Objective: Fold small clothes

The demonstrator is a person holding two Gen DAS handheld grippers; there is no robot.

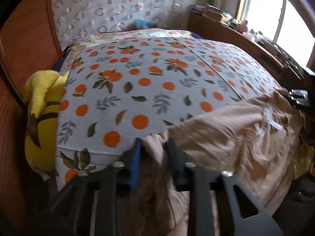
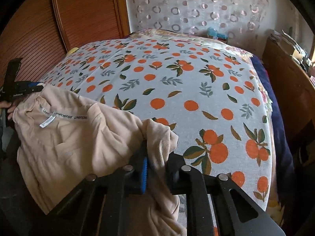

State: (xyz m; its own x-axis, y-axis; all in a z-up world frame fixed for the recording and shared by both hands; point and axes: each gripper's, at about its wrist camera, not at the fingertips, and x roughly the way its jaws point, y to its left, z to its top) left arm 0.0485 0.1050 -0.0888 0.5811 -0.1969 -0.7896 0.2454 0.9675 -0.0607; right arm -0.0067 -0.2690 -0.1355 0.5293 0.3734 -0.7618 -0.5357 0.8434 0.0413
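A beige garment with a printed neck tape and a white label hangs stretched between my two grippers over the near edge of the bed. My left gripper is shut on one end of it, cloth bunched between its fingers. My right gripper is shut on the other end, with cloth draping down past it. The right gripper also shows at the right edge of the left wrist view, and the left gripper at the left edge of the right wrist view.
The bed carries a white sheet with orange fruit print. A yellow plush toy lies at its left side by a wooden wardrobe. A cluttered wooden shelf runs under the window. A blue item sits at the bed's head.
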